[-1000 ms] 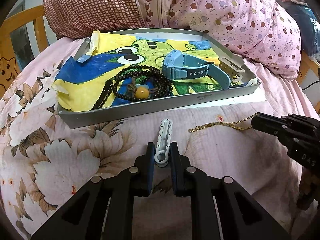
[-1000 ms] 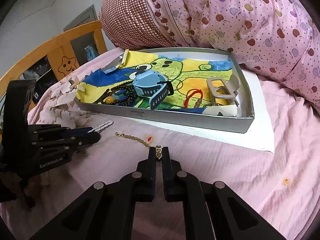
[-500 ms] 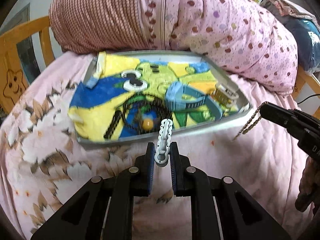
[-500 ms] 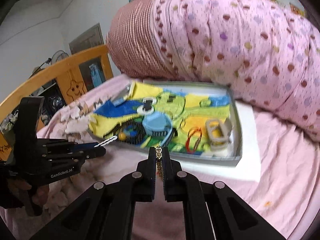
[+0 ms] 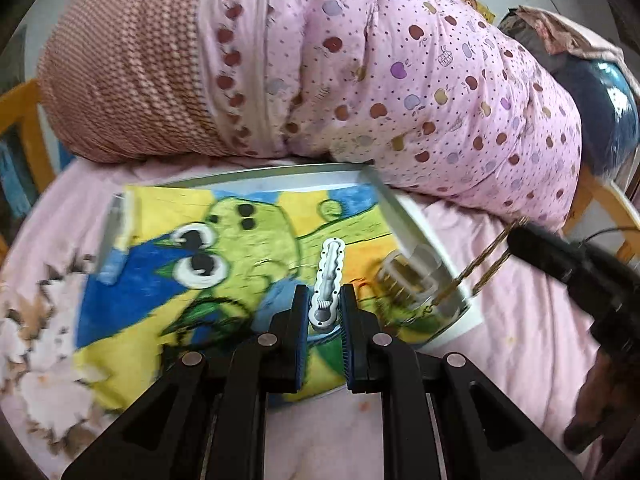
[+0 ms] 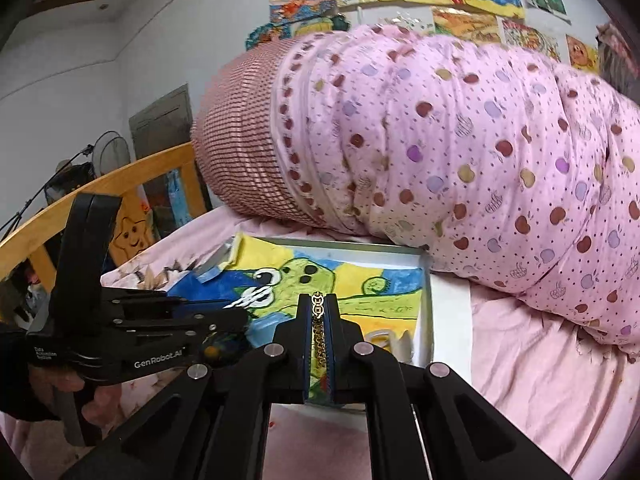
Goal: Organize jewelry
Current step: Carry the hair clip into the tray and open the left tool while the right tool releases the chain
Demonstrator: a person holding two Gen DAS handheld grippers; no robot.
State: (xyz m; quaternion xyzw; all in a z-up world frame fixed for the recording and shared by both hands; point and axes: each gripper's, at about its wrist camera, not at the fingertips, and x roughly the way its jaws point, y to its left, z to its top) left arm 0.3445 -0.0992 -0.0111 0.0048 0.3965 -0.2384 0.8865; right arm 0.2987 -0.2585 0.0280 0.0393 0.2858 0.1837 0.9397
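My left gripper [image 5: 325, 300] is shut on a white hair clip [image 5: 329, 276] and holds it above the grey tray [image 5: 404, 216], which is lined with a yellow, green and blue cartoon drawing [image 5: 224, 248]. My right gripper [image 6: 319, 304] is shut on a gold chain [image 6: 318, 332]; in the left wrist view the chain [image 5: 476, 268] hangs from it over the tray's right edge. A gold-coloured watch band [image 5: 404, 276] lies in the tray's right corner. The blue watch and dark beads are mostly hidden behind my fingers.
The tray sits on a pink floral bed sheet [image 5: 532, 320]. A big rolled pink quilt [image 5: 400, 80] lies right behind the tray. A wooden bed rail [image 6: 100, 184] runs along the left. White paper [image 6: 450, 312] lies under the tray's right side.
Both grippers have lifted off the sheet and moved forward over the tray, each still holding its item. The chain now hangs free over the tray's right edge.
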